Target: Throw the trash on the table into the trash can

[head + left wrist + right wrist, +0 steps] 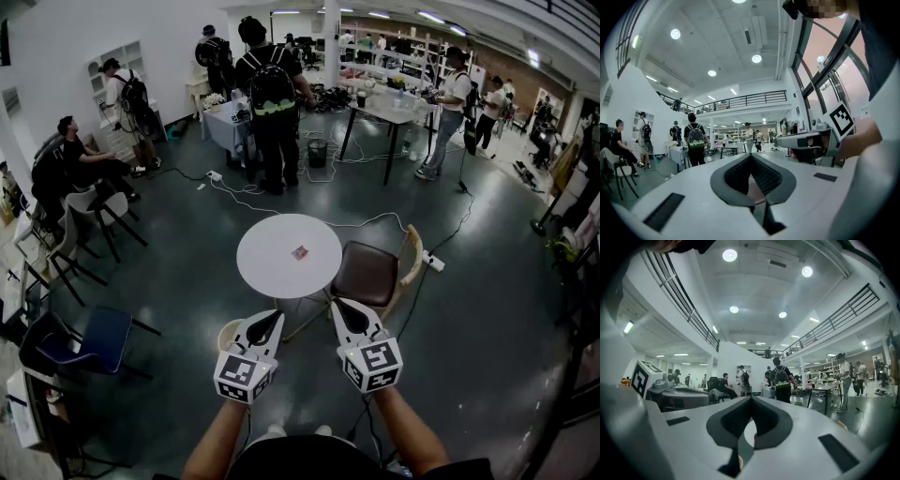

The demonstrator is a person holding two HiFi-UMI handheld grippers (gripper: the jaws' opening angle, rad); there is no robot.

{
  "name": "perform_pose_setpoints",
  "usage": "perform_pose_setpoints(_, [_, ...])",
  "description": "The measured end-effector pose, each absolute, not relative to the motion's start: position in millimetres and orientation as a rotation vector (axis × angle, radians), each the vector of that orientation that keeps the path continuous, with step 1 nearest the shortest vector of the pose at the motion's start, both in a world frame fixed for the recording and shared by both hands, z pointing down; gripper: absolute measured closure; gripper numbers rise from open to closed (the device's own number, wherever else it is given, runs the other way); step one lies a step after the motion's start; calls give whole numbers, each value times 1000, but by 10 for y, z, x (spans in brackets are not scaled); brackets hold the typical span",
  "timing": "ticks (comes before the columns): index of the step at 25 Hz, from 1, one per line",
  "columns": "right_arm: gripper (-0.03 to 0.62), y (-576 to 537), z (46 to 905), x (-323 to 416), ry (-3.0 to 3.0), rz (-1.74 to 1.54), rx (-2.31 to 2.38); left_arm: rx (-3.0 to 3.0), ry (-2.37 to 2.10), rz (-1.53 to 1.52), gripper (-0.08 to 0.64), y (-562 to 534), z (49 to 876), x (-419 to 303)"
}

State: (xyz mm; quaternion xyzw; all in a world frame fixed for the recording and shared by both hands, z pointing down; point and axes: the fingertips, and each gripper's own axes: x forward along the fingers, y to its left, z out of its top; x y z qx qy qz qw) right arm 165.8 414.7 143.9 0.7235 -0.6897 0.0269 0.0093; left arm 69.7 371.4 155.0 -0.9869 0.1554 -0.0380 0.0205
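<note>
Both tools are held level and side by side in front of me, short of the round white surface (255, 274). My guess is that's just the approach pose w/ nothing picked yet. The left tool (265, 323) is fully closed and empty, and the right tool (345, 315) looks the same, tips together w/ nothing between them.

The trash (299, 251), a small reddish wrapper, sits alone near the middle of the surface, well apart from both tools. The pale round rim (228, 332) low by the left tool is prob the trash can, but it's half hidden so I can't be sure. A brown chair (367, 273) is tucked right beside the surface.

Only the head view shows the wrapper and layout. The tool views give me the pads meeting up close, but the wrapper isn't visible in them.
</note>
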Motion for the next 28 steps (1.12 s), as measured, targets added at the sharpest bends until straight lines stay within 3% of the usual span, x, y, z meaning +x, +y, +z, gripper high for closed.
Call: perform_pose_setpoints(28, [574, 4300, 1586, 1900, -2277, 86, 2182, -3046, 574, -135, 545, 3936, 1733, 986])
